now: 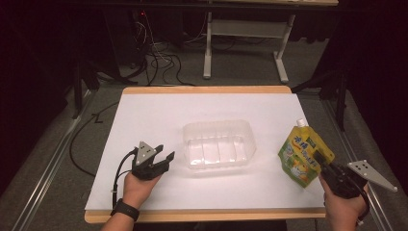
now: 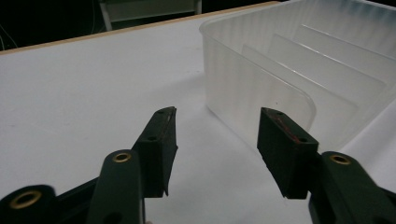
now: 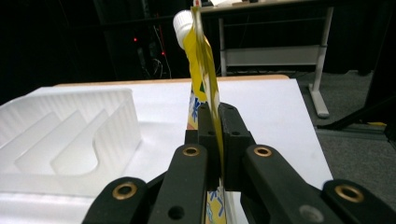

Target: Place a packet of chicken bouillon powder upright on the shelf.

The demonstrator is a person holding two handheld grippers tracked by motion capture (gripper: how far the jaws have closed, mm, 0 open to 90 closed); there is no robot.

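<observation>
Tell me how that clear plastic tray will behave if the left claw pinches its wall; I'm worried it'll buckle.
The clear tray looks thin-walled and see-through, so its wall will probably flex. It holds nothing, so it is likely light and may slide on the smooth white sheet. Its inner dividers may stiffen it somewhat. The left claw stands open beside its corner.

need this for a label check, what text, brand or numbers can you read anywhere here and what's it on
Nothing can be quoted with confidence.
yellow spouted pouch, clamped in the right gripper: large blue printed characters, too blurred to read.
Same pouch, right gripper view: seen edge-on, print fragments unreadable.
clear plastic tray: no text.
left gripper: no markings.
</observation>
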